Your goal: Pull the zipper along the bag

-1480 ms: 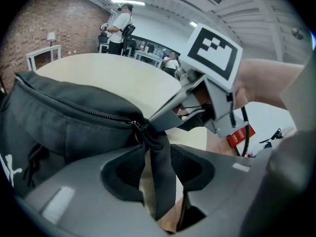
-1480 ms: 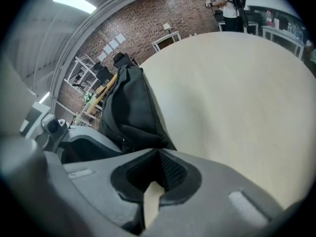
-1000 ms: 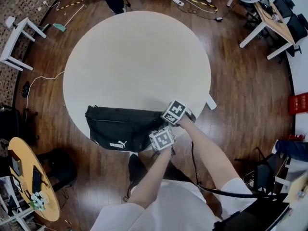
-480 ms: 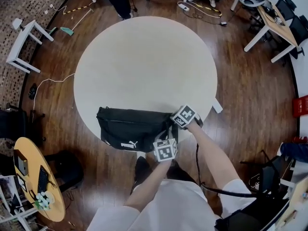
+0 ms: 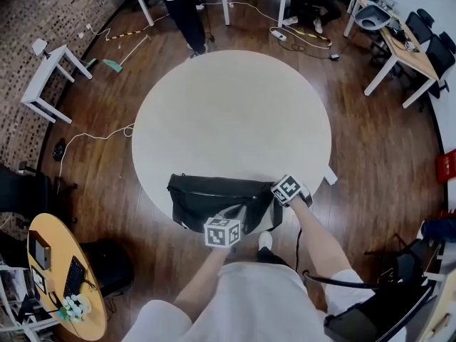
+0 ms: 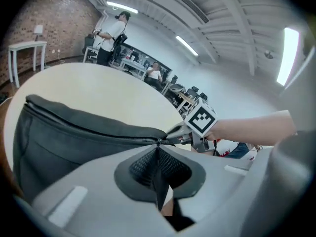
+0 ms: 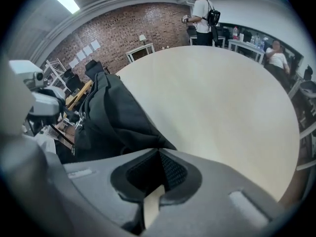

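Bag (image 5: pixel 206 198): lay black on the table's (image 5: pixel 228 105) near edge.
Left gripper (image 6: pixel 159 152): I had it clamped on the zipper (image 6: pixel 158 141), toward the bag's right end.
Right gripper (image 7: pixel 159 154): I pinched the bag's right end.

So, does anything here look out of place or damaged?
Nothing looks spilled or damaged. Only the black bag lies at the near rim of the table and seems to hang partly over it. The left gripper is shut on its zipper, the right gripper on the bag's end.
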`<state>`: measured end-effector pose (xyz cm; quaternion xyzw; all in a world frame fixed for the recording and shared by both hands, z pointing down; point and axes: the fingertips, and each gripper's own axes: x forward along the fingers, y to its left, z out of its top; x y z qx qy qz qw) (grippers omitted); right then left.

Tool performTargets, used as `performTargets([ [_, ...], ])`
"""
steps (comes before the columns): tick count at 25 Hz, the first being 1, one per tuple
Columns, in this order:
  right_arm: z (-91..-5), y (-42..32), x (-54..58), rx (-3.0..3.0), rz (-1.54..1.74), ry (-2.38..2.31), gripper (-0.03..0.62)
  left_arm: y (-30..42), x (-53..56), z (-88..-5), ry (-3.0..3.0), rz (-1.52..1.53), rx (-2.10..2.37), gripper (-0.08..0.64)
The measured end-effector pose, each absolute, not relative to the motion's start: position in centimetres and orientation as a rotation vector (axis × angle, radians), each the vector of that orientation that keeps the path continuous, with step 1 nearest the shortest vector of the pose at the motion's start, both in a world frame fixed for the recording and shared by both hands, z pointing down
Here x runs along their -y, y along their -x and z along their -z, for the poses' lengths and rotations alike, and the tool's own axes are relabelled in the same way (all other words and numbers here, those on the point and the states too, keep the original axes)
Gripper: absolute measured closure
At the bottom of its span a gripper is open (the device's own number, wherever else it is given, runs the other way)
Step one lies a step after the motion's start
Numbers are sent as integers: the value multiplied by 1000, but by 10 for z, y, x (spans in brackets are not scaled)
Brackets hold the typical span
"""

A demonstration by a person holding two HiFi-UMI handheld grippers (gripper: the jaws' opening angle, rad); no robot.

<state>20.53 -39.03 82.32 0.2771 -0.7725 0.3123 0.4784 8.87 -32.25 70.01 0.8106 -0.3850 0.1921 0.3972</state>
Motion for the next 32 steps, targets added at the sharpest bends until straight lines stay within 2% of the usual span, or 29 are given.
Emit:
performTargets([
  [12, -826, -207, 391, 1798, -811, -734, 600, 60, 354, -681, -2091, -465, 1088, 540],
  [23, -828, -208, 391, 1728, -808, -814, 600, 243, 412, -703, -1924, -628, 1511, 540],
  [32, -828, -209, 389, 1671, -785, -871, 600, 270, 445, -757, -1875, -754, 1556, 541],
])
